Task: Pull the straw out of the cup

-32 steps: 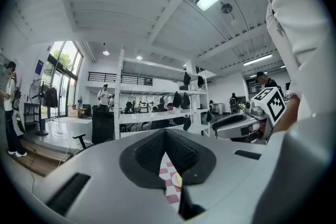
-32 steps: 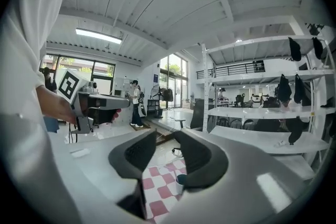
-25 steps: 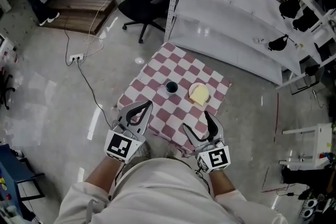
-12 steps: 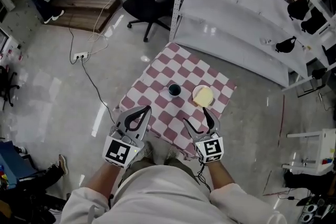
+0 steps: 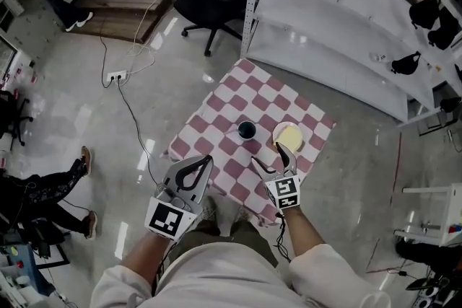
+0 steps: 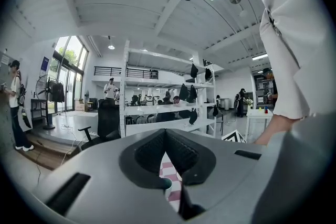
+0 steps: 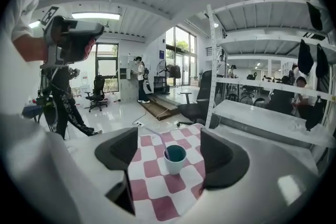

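A white cup (image 5: 247, 130) with a dark teal inside stands mid-table on the red-and-white checked cloth (image 5: 224, 108). In the right gripper view the cup (image 7: 175, 159) holds a thin straw (image 7: 156, 137) leaning to the left. My right gripper (image 5: 268, 154) hangs over the table's near edge, short of the cup. Its jaws are opening with nothing between them, and the right gripper (image 7: 169, 147) points at the cup. My left gripper (image 5: 206, 159) is at the near left corner, tips touching, empty. Through the left gripper (image 6: 165, 132) only a sliver of cup rim (image 6: 166, 182) shows.
A yellow plate (image 5: 290, 135) lies just right of the cup. White metal shelving (image 5: 339, 25) rises behind the table, with a black office chair (image 5: 213, 7) to its left. A cable and power strip (image 5: 115, 76) lie on the floor; a person's legs (image 5: 43, 187) are at far left.
My right gripper has sunk and moved forward toward the table's near edge. The left gripper has shifted only a little. A person's legs have come into view at the left.
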